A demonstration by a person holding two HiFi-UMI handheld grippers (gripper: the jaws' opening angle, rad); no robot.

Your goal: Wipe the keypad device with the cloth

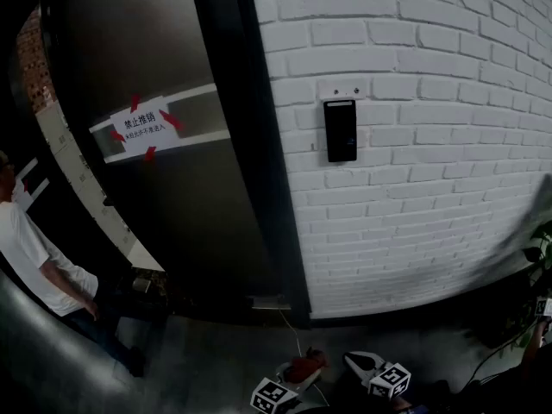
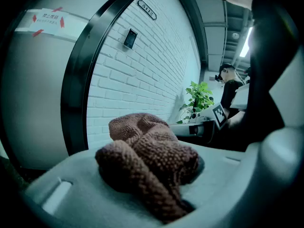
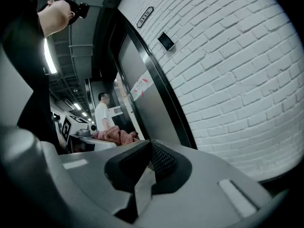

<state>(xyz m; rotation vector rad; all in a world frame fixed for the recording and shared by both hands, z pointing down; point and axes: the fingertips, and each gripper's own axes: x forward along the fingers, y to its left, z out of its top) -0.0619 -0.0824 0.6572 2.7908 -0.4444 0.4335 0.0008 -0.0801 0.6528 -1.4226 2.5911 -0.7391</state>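
Note:
The keypad device (image 1: 341,130) is a small black panel high on the white brick wall, also seen far off in the left gripper view (image 2: 129,38) and the right gripper view (image 3: 166,41). A reddish-brown knitted cloth (image 2: 152,158) is bunched between the jaws of my left gripper (image 2: 156,175), which is shut on it. In the head view that cloth (image 1: 304,368) shows at the bottom edge, well below the keypad. My right gripper (image 3: 147,167) is shut with nothing in it and sits low beside the left one (image 1: 362,362).
A dark door (image 1: 172,188) with a white paper sign (image 1: 142,129) fills the wall left of the keypad. A person in a white shirt (image 1: 34,261) stands at the far left. A green potted plant (image 2: 197,99) stands to the right along the wall.

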